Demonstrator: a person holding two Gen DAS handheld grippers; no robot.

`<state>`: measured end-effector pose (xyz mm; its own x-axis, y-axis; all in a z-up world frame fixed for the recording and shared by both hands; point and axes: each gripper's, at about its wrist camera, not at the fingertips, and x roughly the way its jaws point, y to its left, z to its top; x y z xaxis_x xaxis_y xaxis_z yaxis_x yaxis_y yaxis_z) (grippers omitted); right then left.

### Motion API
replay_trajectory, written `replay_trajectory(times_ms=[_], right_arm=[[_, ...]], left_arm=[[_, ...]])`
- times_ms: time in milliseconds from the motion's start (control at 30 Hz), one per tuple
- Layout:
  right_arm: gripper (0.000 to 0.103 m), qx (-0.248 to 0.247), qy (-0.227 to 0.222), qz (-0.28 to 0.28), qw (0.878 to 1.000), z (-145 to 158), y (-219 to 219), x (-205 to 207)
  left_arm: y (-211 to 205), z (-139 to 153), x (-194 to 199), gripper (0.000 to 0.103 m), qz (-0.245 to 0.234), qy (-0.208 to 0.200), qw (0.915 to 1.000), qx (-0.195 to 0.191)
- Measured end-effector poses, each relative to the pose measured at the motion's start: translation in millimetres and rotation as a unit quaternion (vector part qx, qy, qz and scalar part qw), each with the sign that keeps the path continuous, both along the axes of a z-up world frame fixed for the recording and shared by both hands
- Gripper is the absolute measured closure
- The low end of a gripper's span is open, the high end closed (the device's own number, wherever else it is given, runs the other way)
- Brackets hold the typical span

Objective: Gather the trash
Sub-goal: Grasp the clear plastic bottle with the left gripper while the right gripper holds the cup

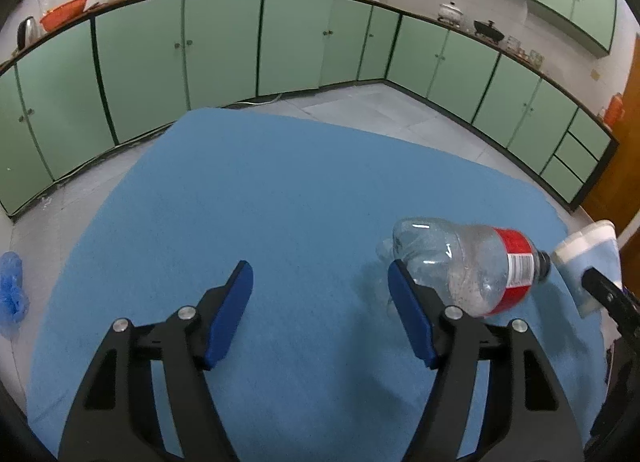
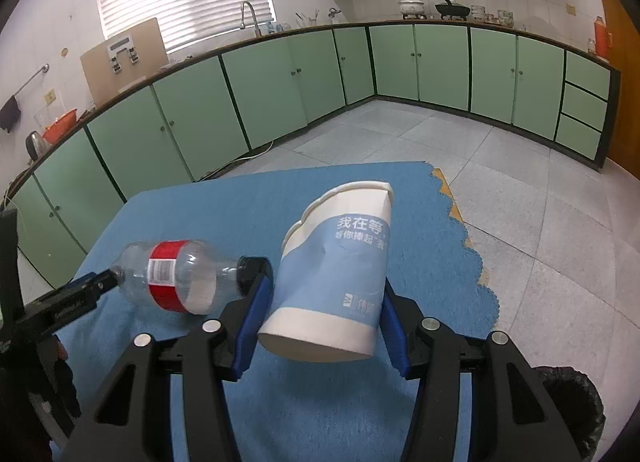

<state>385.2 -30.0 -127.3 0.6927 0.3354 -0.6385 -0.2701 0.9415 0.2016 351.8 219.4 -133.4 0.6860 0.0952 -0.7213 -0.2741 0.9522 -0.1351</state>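
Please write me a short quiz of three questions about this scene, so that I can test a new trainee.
1. True or false: the right claw is closed on the crumpled white and blue paper cup.
2. Fill in the missing word: the clear plastic bottle with a red label lies on its ___ on the blue mat.
3. What is between the fingers of the left claw? A) the bottle B) a metal can C) nothing

Key: 1 true; 2 side; 3 C.
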Motion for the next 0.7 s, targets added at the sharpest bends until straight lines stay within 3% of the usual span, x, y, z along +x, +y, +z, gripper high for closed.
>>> replay_trajectory(times_ms=[367, 433, 700], right_arm=[[0.051, -0.003, 0.007, -0.012, 1.0, -4, -13, -4], [0.051, -0.005, 0.008, -0.014, 1.0, -5, -16, -5], [0.051, -0.002, 0.007, -0.022, 1.0, -6, -24, -9]], left_arm=[[-46, -5, -38, 0.034, -0.096, 0.0, 0.995, -0.03], [-51, -2, -43, 0.028, -0.109, -0.01, 0.9936, -0.028], [-63, 3, -42, 0.022, -0.149, -0.035, 0.9871, -0.048]])
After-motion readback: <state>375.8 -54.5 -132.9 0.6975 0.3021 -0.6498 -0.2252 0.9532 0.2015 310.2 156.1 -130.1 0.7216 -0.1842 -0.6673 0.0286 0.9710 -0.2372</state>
